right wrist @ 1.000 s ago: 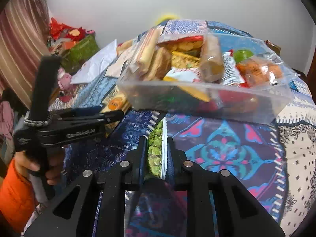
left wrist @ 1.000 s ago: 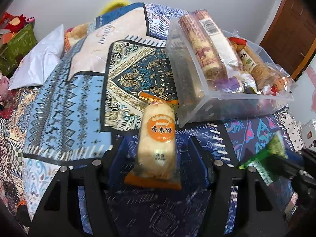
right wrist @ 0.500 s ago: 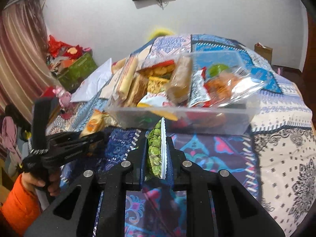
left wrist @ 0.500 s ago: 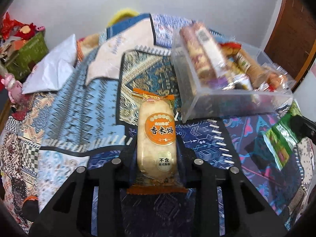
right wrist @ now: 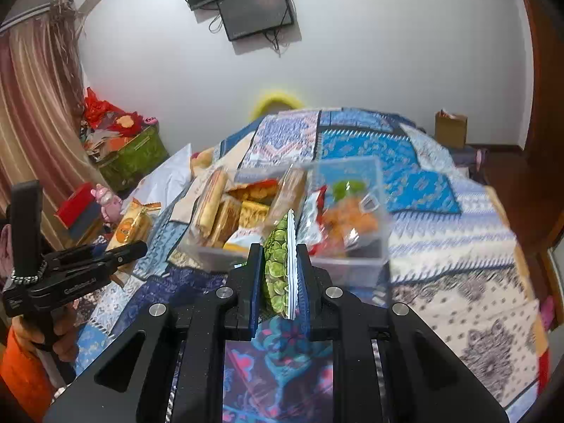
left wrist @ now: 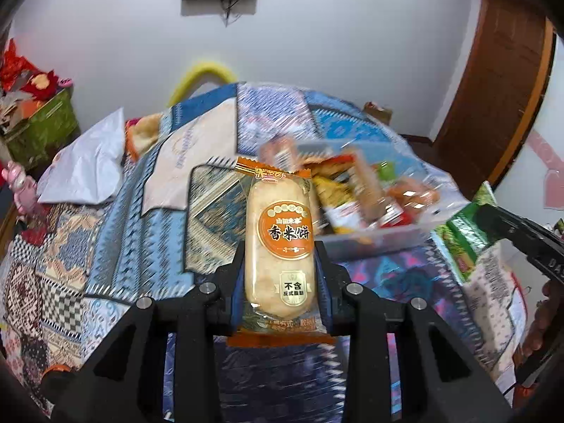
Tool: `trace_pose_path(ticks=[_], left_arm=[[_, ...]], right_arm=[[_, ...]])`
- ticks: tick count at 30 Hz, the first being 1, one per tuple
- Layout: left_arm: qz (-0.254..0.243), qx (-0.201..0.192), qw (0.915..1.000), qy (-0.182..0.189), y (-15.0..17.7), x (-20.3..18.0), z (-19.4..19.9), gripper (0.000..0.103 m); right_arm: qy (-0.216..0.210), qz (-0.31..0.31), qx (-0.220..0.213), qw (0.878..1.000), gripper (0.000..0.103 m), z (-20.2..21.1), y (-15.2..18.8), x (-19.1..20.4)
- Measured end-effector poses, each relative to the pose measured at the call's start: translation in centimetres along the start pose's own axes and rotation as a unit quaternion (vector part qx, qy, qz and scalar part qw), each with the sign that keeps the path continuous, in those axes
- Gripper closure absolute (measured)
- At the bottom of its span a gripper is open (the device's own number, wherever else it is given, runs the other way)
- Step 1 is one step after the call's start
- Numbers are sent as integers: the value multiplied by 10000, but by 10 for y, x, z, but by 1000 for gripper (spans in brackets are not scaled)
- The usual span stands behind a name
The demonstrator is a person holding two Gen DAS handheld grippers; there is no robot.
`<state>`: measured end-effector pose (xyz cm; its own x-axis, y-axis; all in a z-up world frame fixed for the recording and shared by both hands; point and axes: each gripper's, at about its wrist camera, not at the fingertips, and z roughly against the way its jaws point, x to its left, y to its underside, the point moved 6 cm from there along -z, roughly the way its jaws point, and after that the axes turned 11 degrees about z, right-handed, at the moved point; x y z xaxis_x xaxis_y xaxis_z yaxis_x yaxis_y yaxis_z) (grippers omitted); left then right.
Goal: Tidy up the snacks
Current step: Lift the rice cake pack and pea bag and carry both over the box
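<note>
My left gripper (left wrist: 280, 264) is shut on an orange rice cracker pack (left wrist: 280, 243) and holds it upright above the bed, left of the clear plastic bin (left wrist: 373, 236). The pack also shows in the right wrist view (right wrist: 132, 225). My right gripper (right wrist: 280, 268) is shut on a green pea snack bag (right wrist: 278, 268), edge-on, in the air in front of the bin (right wrist: 352, 264). The bin holds several snack packs. The pea bag also shows at the right of the left wrist view (left wrist: 461, 243).
The patterned quilt (right wrist: 458, 246) covers the bed. A white bag (left wrist: 88, 165) lies at the left. A green box (right wrist: 134, 155) with clutter stands by the wall. A wooden door (left wrist: 493, 88) is at the right. A screen (right wrist: 253, 7) hangs on the wall.
My left gripper closed on the rice cracker pack and lifted it off the quilt. My right gripper rose with the pea bag. Both now look down on the bin from higher up.
</note>
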<state>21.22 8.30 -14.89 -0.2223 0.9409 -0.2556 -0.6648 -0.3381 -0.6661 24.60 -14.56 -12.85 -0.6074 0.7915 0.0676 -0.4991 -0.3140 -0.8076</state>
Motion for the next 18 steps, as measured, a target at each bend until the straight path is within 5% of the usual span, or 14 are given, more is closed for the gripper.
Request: trace_pose_path(ticks=[18], left_arm=[[-54,-118,9996,270,-36,-68,-36,69]], right_arm=[[117,209,-229,9995,87,-12,-40,-30]])
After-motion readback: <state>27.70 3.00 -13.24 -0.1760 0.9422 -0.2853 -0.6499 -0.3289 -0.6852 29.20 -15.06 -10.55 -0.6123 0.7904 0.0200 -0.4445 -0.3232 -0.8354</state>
